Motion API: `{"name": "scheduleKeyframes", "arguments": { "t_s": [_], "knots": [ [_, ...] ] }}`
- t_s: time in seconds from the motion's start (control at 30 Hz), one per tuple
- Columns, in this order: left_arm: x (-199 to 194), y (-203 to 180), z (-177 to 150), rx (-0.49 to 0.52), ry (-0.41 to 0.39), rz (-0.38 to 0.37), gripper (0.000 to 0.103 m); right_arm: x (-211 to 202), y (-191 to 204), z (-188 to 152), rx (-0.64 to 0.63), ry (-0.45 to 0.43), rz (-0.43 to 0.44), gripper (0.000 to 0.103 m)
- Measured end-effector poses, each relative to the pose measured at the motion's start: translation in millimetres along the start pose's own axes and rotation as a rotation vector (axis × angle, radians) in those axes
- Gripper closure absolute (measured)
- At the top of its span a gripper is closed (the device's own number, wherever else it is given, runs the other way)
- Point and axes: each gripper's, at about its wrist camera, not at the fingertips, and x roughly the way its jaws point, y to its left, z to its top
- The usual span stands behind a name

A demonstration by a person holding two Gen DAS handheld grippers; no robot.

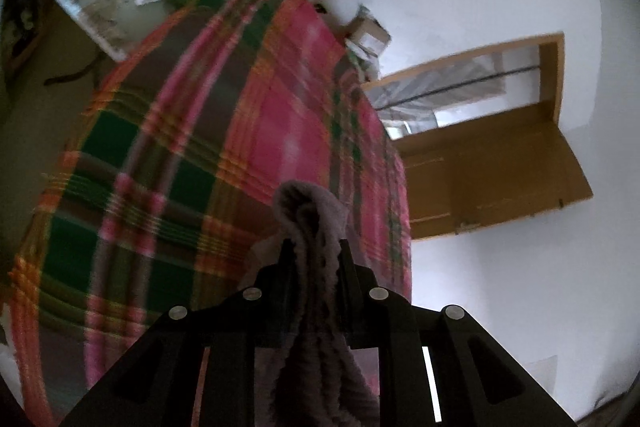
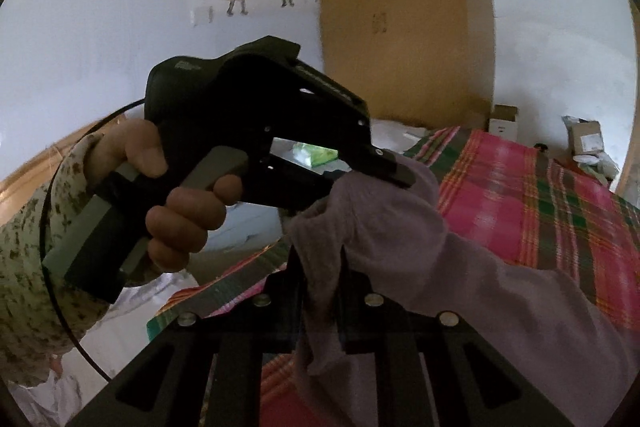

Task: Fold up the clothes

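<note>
Two tongs had the one garment, and each held only a thin bite of it. My left gripper [image 1: 313, 247] had its jaws drawn nearly together on a bunched fold of the mauve fleece garment [image 1: 312, 291], which stood up in a hump above the tips at twelve o'clock and trailed back between the fingers toward six. My right gripper [image 2: 322, 259] was pinched just as narrowly on another edge of the same cloth, which spread away to four o'clock in a broad slack sheet. In the right wrist view the left tool's tips [image 2: 394, 173] met the fabric at about one o'clock from my right tips, close by, with my left hand [image 2: 180, 203] squeezing its trigger at nine o'clock.

The risk, as I judged it, was slippage: fleece is thick and springy, the grips sat near the hem, and a tug apart to straighten the edge could pull one corner free. With the grips so close together, the hanging part could also twist or double on itself, so the fold would land crooked.

Beyond the tongs lay the plaid bedspread [image 1: 208, 131], filling the left view from nine to twelve o'clock, the garment lifted clear of it at the grips.
</note>
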Motion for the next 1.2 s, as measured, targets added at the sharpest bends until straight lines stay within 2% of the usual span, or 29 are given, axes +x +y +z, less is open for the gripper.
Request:
{"name": "scheduleKeyframes", "arguments": {
  "t_s": [0.2,0.5,1.2],
  "knots": [
    [18.0,-29.8,-12.1,0.038,0.026,-0.012,0.084,-41.0,-10.7,-15.0,0.029,-0.034,-0.025,0.089],
    [44.9,-73.6,-28.9,0.098,0.062,-0.016,0.084,-73.2,-34.7,-27.5,0.072,-0.087,-0.057,0.089],
    [111.9,-115.0,-55.4,0.123,0.162,0.005,0.084,-122.1,-97.9,-62.9,0.186,-0.113,-0.127,0.089]
  ]
}}
